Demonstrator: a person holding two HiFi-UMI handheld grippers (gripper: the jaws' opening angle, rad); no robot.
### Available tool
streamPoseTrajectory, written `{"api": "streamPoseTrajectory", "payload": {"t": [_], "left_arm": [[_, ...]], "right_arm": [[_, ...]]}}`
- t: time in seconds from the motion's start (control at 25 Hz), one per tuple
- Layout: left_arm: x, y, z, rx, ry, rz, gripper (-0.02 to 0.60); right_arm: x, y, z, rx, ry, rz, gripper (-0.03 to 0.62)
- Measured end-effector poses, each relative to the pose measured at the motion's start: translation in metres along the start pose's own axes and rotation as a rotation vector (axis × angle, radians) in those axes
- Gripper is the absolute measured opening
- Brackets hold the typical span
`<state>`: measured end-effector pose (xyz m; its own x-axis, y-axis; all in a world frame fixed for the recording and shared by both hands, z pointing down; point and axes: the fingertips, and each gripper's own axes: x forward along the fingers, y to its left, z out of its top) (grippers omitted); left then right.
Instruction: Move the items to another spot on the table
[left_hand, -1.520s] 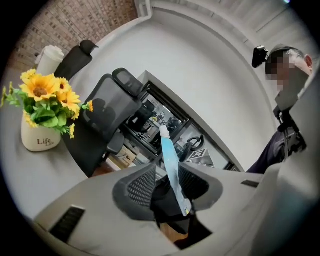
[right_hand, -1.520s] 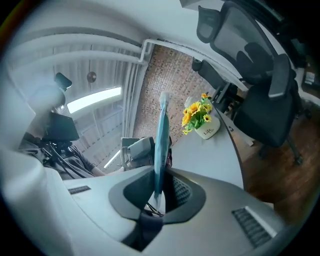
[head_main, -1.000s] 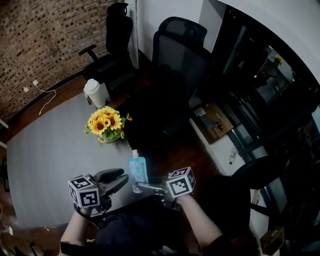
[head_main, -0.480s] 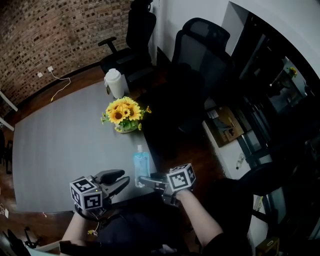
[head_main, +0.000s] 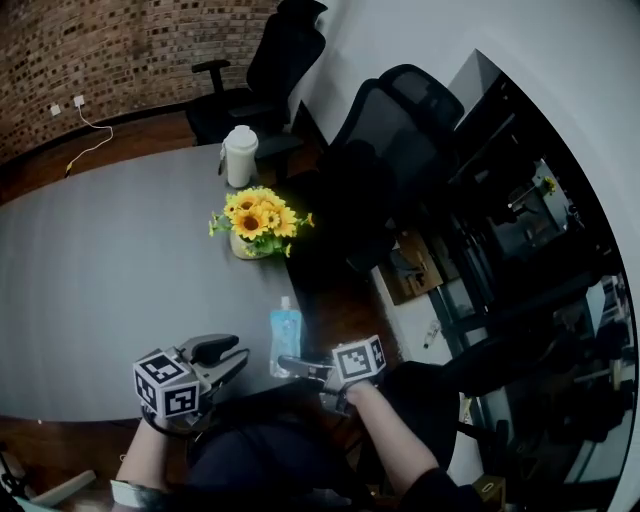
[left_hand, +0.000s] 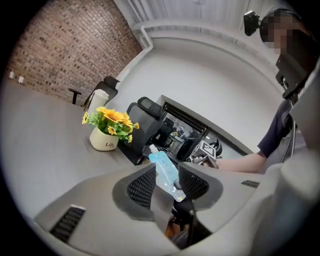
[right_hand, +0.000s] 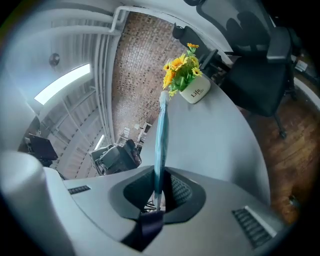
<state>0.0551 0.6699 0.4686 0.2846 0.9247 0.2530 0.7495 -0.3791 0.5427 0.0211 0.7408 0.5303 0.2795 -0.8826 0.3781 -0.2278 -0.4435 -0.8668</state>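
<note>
While pinching the blue pouch (head_main: 284, 330) upright in the right gripper (head_main: 287, 364) at the near edge of the table (head_main: 100, 260), left gripper (head_main: 240, 351) spread and empty beside it, barely begun: pouch not yet placed elsewhere, sunflower pot (head_main: 255, 228) and white cup (head_main: 240, 156) apparently untouched, pouch's base impossible to judge as resting or lifted.

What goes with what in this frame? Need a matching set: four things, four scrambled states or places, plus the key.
Things:
1. right gripper
2. left gripper
3. sunflower pot
4. white lidded cup

States or places:
A. farthest along the table, beyond the sunflower pot
B. jaws apart, holding nothing
C. shut on the blue pouch
D. on the table, between the blue pouch and the white lidded cup

Pairs: 1-C, 2-B, 3-D, 4-A
</note>
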Motion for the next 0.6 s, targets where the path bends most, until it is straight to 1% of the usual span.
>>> {"api": "streamPoseTrajectory", "payload": {"t": [0.08, 0.2, 0.36, 0.48, 0.6], "left_arm": [[-0.014, 0.011, 0.0, 0.004, -0.005, -0.014, 0.137], [-0.014, 0.011, 0.004, 0.016, -0.027, -0.062, 0.138], [-0.013, 0.01, 0.015, 0.052, -0.044, -0.098, 0.138], [-0.013, 0.014, 0.018, 0.059, -0.041, -0.116, 0.138], [-0.01, 0.015, 0.018, 0.074, -0.016, -0.145, 0.127]], "right_arm": [[0.017, 0.005, 0.001, 0.011, -0.007, -0.014, 0.027], [0.021, 0.012, 0.003, 0.013, -0.007, -0.05, 0.028], [0.036, 0.02, 0.013, -0.014, -0.014, -0.017, 0.028], [0.042, 0.011, 0.009, 0.014, 0.006, -0.082, 0.028], [0.049, 0.007, 0.008, -0.002, 0.031, -0.115, 0.028]]}}
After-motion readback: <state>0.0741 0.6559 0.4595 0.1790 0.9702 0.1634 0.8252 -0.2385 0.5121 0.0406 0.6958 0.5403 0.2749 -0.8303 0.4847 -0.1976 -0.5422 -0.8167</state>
